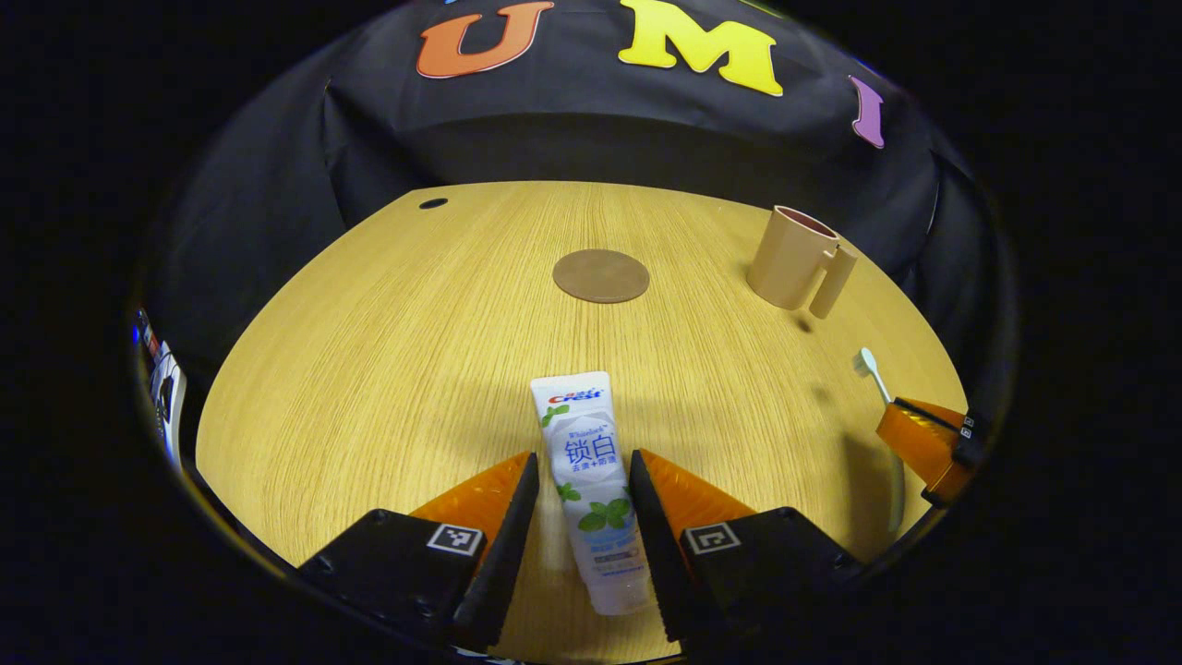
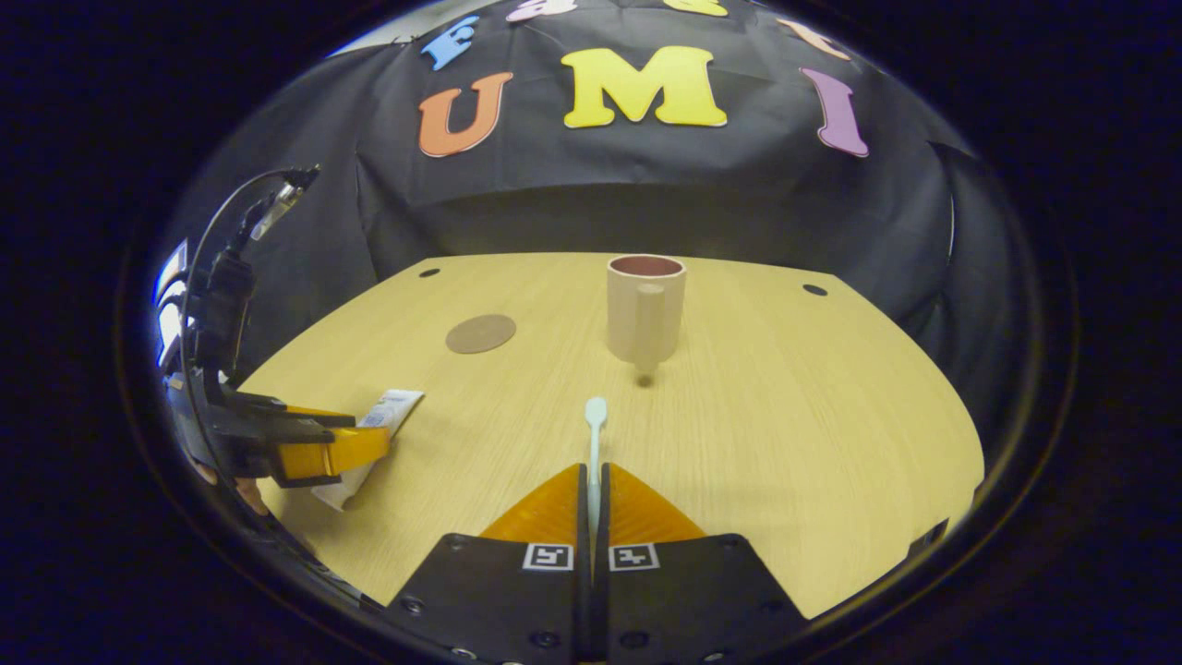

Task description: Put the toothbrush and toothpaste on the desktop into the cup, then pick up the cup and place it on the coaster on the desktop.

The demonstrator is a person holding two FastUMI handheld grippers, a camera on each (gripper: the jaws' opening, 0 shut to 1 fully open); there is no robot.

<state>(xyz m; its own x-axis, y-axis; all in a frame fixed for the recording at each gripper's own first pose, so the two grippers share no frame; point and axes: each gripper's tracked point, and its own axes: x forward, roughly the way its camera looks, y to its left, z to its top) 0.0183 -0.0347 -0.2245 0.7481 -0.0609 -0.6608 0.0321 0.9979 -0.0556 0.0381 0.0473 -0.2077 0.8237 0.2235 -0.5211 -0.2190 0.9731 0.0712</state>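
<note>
Altogether one toothbrush (image 2: 594,434), toothpaste (image 1: 588,480), cup (image 2: 645,309), coaster (image 1: 601,275).

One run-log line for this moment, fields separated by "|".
left gripper open around toothpaste tube | right gripper shut on toothbrush | cup upright, empty | coaster bare

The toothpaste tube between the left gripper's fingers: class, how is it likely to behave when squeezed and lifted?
The toothpaste tube looks like soft plastic, so it will probably dent rather than resist the left gripper. It lies flat on the desktop, so rolling seems unlikely. Its glossy skin may be slippery, and held mid-body, one end might sag.
</note>
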